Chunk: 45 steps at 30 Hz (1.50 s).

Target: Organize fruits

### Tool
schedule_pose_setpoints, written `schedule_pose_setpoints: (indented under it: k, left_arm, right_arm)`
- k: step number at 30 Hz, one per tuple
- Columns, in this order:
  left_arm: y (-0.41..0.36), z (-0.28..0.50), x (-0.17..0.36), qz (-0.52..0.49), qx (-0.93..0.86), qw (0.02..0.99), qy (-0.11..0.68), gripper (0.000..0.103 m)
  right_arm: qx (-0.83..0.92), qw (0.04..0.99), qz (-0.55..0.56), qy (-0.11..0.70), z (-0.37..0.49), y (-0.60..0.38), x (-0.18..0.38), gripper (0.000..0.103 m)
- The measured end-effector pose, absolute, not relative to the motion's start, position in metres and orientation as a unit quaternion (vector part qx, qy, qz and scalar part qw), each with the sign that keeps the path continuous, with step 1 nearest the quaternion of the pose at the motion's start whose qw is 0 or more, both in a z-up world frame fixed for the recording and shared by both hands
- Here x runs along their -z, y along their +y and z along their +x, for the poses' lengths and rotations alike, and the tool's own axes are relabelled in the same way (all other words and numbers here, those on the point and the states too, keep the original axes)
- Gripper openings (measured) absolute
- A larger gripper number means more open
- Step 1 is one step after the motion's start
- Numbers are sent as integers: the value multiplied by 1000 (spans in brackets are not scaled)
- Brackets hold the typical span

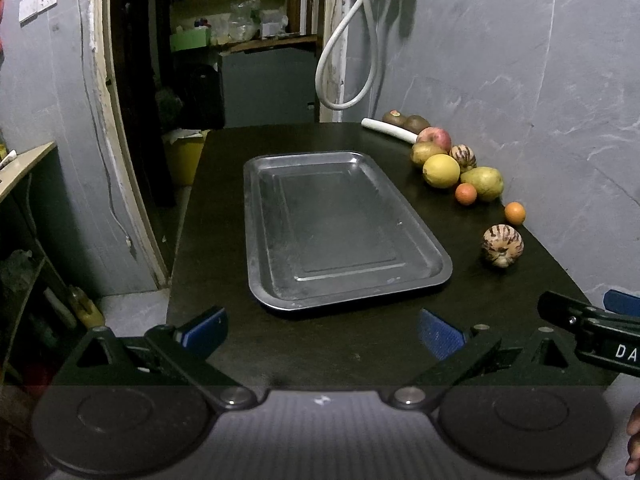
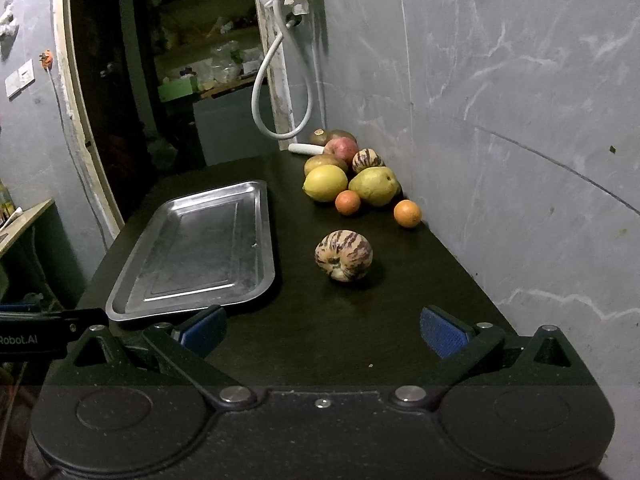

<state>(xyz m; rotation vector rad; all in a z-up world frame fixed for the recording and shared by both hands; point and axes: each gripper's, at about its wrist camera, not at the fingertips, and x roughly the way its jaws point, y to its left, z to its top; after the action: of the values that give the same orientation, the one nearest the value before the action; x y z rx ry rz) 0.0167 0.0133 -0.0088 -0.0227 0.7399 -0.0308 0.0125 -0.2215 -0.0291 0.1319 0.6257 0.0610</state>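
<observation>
An empty steel tray (image 1: pixel 344 292) (image 2: pixel 120 300) lies on a dark table. Right of it, against the wall, sits a pile of fruit: a lemon (image 1: pixel 441 171) (image 2: pixel 325 183), a green pear (image 1: pixel 484 183) (image 2: pixel 374 186), a red apple (image 1: pixel 436 138) (image 2: pixel 341 149), two small oranges (image 1: pixel 515 213) (image 2: pixel 407 213), kiwis at the back. A striped melon (image 1: pixel 503 246) (image 2: pixel 344 255) stands alone, nearer. My left gripper (image 1: pixel 322 332) is open at the tray's near edge. My right gripper (image 2: pixel 322 332) is open, a short way before the striped melon. Both hold nothing.
A grey wall (image 2: pixel 520 120) runs along the table's right side. A white hose (image 1: pixel 348 60) hangs at the far corner, a white tube (image 1: pixel 388 129) lies by the kiwis. A dark doorway with shelves opens behind; a low shelf (image 1: pixel 24 168) stands to the left.
</observation>
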Motion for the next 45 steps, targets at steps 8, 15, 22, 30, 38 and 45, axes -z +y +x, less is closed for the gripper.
schedule_pose_setpoints:
  k: [8,15,22,30,38,45]
  left_arm:
    - [22,24,12,-15,27,928,371,103]
    - [33,30,15,-17,40,925,377,103]
    - [47,38,21,-18,58,919,389,103]
    - [66,45,27,-12,78,911,405,103]
    - [79,52,29,-18,82,903,421,103]
    - [78,74,21,-21,102,899,424,103]
  right_arm:
    - [-19,947,64,315,18,-213,30,103]
    - [-9,945,64,319,20,-205,31,103]
    - [12,943,66,326,22,-189,33,102]
    - [48,936,61,343,18,-170,37,102]
    - [69,924,40,374,14,-156,37,103]
    - [71,928,41,364,21,-156,31,102]
